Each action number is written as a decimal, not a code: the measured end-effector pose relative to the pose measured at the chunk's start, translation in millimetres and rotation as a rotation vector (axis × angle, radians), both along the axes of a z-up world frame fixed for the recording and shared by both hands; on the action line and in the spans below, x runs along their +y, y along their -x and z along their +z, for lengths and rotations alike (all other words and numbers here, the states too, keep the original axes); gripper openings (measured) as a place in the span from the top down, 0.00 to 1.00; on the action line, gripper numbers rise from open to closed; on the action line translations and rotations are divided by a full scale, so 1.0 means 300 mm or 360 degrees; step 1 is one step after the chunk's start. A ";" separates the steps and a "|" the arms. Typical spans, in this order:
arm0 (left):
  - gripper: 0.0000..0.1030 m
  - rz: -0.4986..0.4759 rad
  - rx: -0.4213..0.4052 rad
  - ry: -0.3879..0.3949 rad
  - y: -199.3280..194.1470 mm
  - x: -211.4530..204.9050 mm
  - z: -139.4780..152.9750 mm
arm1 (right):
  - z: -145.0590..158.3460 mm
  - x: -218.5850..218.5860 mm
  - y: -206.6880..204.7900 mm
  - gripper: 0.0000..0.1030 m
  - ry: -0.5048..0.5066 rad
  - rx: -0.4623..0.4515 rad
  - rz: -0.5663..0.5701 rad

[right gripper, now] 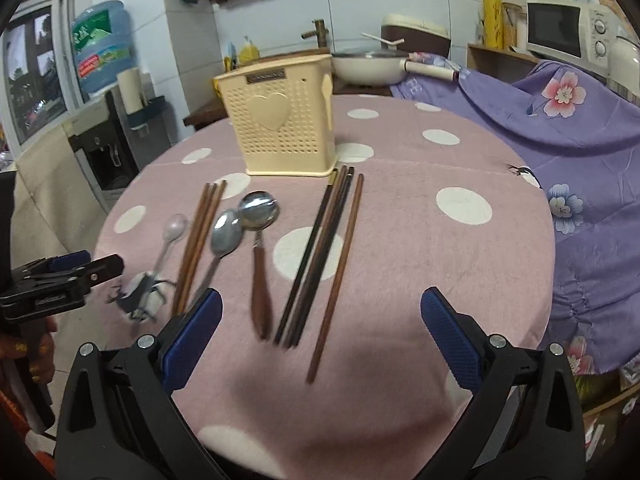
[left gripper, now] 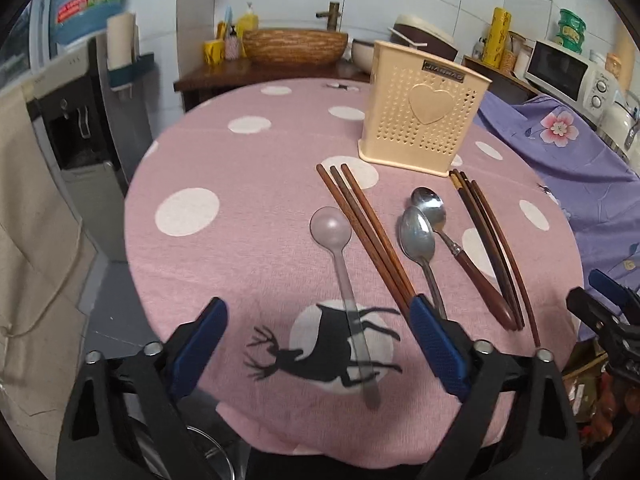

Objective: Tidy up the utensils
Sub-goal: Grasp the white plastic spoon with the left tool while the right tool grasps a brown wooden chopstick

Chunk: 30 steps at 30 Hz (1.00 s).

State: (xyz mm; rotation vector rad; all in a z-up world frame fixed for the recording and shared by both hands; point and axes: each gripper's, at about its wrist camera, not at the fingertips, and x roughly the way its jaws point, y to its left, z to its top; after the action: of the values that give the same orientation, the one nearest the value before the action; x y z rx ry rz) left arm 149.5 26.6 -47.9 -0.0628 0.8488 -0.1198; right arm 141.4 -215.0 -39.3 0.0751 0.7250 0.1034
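A cream perforated utensil holder (left gripper: 420, 120) (right gripper: 286, 120) with a heart stands at the back of the round pink polka-dot table (left gripper: 208, 152) (right gripper: 440, 168). In front of it lie a clear plastic spoon (left gripper: 340, 256) (right gripper: 172, 236), reddish-brown chopsticks (left gripper: 364, 228) (right gripper: 200, 236), a steel spoon (left gripper: 418, 240) (right gripper: 226, 236), a wooden-handled spoon (left gripper: 452, 240) (right gripper: 260, 256) and dark chopsticks (left gripper: 492, 248) (right gripper: 320, 252). My left gripper (left gripper: 320, 344) hangs open above the clear spoon's handle. Over the near ends of the dark chopsticks my right gripper (right gripper: 320, 340) is open too. Neither touches anything.
A purple flowered cloth (left gripper: 568, 152) (right gripper: 580, 128) covers the surface to the right. A water dispenser (left gripper: 76, 120) (right gripper: 104, 140) stands left of the table. Behind are a woven basin (left gripper: 294, 46), a white pan (right gripper: 368, 66) and a microwave (left gripper: 568, 72) (right gripper: 568, 32).
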 end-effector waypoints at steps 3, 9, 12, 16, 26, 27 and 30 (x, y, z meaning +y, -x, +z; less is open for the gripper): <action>0.26 0.0020 0.0071 -0.0032 -0.069 -0.002 -0.017 | -0.012 -0.012 -0.110 0.05 0.0052 0.0102 -0.0043; 0.28 0.0039 0.0163 -0.0053 -0.163 0.006 -0.045 | -0.065 -0.053 -0.320 0.38 0.0000 0.0291 -0.0116; 0.32 0.0026 0.0182 -0.0081 -0.187 -0.001 -0.052 | -0.086 -0.066 -0.394 0.50 0.0007 0.0352 -0.0157; 0.39 0.0022 0.0227 -0.0070 -0.215 -0.006 -0.064 | -0.102 -0.058 -0.462 0.61 0.0054 0.0403 -0.0177; 0.45 0.0021 0.0254 -0.0093 -0.234 -0.034 -0.087 | -0.129 -0.026 -0.534 0.75 0.0115 0.0464 -0.0187; 0.45 0.0020 0.0256 -0.0102 -0.236 -0.038 -0.091 | -0.130 -0.024 -0.539 0.76 0.0127 0.0462 -0.0190; 0.46 0.0031 0.0271 -0.0107 -0.248 -0.043 -0.102 | -0.130 -0.016 -0.563 0.76 0.0153 0.0463 -0.0192</action>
State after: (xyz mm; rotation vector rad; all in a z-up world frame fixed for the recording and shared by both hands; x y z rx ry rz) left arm 224.0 13.9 -78.5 -0.0183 1.0212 -0.0684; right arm 310.3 -219.9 -78.3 0.0423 1.0130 -0.0596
